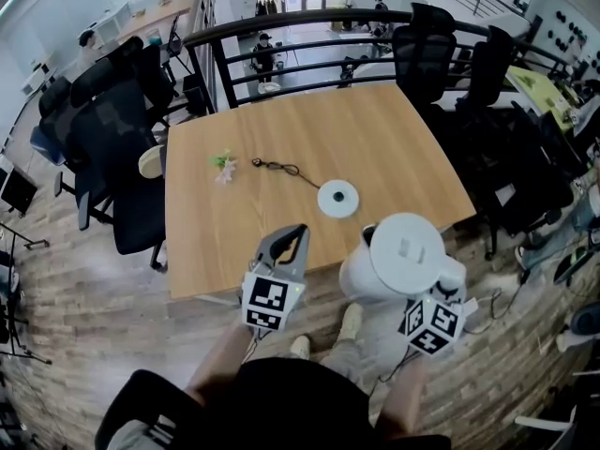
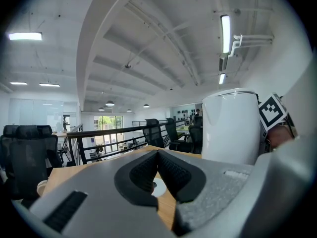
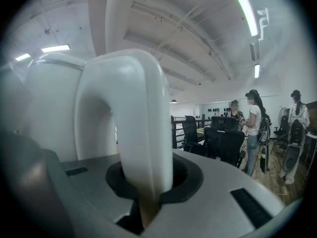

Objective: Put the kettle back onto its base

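The right gripper (image 3: 148, 185) is clenched on the upright handle of the white kettle (image 3: 131, 118), which is pinched between the dark pads low in the right gripper view. In the head view the right gripper (image 1: 448, 287) is seen behind the kettle (image 1: 398, 251), which is held upright in the air at the near edge of the tabletop (image 1: 403, 148), lid up. The kettle is not on the base (image 1: 337, 199): the round white base lies flat on the wood, a little beyond and to the left of the kettle, clearly apart from it. A thin black cord (image 1: 281, 169) is laid from the base towards the left. The left gripper (image 2: 157, 155) is closed with nothing between its jaws, the pad tips being met in a point, and part of the base is visible beneath them. In the head view the left gripper (image 1: 286, 237) is held beside the kettle, over the near edge of the tabletop. A small green and white object (image 1: 222, 165) lies further left on the wood. Black office chairs (image 1: 122, 148) and a dark railing (image 1: 281, 28) are placed around the tabletop.
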A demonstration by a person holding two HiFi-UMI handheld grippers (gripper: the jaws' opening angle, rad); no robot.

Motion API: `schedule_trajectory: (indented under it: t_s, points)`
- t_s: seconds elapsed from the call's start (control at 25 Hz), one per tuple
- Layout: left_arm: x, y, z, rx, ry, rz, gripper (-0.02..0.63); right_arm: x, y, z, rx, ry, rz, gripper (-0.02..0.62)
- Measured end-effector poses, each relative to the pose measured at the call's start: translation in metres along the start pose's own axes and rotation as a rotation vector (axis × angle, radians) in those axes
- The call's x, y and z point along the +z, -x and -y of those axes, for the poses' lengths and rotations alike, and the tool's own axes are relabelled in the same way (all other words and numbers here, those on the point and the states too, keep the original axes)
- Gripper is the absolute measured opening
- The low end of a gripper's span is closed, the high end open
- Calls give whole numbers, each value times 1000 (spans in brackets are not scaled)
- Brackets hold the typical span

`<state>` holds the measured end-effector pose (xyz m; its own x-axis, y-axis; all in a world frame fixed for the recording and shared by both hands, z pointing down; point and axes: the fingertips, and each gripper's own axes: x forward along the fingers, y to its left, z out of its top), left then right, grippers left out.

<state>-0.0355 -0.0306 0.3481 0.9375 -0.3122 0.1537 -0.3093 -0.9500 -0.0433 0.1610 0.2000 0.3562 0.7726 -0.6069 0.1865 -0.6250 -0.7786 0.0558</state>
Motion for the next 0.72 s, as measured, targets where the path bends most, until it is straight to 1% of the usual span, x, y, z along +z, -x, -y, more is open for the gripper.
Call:
schedule_trajectory:
  t_s: [0.16, 0.4, 0.72]
  points:
    - [-2, -21, 2, 18, 5, -11, 0, 2, -25, 7, 22, -1, -12, 43]
    - [4, -63, -1, 71, 24, -29, 0, 16, -84, 17, 81, 15, -4, 44]
    - [-7, -115, -22, 161, 56, -61, 0, 24, -162, 14, 165, 39, 27, 44]
